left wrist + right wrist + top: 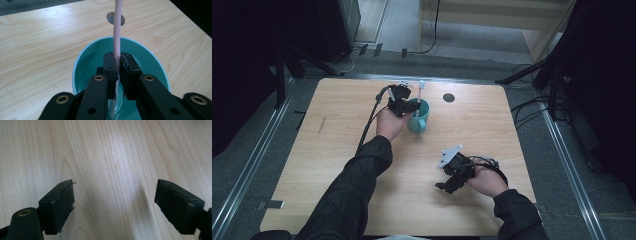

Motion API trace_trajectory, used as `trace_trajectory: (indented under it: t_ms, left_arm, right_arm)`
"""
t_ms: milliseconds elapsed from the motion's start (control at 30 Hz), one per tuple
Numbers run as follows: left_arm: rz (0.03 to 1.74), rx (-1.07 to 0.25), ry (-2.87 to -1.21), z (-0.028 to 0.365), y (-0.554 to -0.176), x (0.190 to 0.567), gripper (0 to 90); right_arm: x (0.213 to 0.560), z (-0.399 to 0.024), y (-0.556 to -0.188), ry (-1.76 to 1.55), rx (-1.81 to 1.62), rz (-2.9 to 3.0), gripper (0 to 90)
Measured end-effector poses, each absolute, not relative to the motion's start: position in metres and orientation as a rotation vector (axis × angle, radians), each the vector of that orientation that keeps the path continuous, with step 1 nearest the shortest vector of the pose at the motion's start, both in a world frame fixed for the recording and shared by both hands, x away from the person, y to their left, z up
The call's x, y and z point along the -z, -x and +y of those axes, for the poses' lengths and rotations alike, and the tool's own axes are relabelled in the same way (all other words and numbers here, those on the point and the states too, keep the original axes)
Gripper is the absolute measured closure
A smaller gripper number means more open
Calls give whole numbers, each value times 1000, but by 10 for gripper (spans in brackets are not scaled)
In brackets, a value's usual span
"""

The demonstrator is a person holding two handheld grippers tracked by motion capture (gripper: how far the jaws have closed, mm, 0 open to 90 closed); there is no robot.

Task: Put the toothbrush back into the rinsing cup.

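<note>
Left gripper [118, 72] above teal cup [85, 65], jaws clamped on pink stick [117, 30] standing in cup; right gripper [115, 205] well apart from cup, jaws spread wide over bare table [112, 157]

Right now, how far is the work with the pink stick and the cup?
Done: the pink stick stands with its lower end inside the teal cup. In hand: the left gripper holds it between its jaws. Left: letting go. The right gripper waits open over the table.
</note>
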State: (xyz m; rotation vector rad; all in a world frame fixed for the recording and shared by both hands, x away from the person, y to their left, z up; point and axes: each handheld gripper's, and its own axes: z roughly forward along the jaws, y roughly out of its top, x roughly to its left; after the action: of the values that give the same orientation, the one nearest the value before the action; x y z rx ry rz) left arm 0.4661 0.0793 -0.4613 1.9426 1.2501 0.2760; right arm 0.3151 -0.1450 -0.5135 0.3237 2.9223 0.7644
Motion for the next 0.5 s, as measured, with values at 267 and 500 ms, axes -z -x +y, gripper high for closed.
trace_trajectory:
  t_ms: [267,500]
  left_arm:
    - [1252,-285,-1958,77,-467,458,783]
    - [1207,-279,-1970,79,-456,445,722]
  right_arm:
    - [514,-145,-315,-319,-757,2923,161]
    - [514,-145,-315,-320,-759,2922,161]
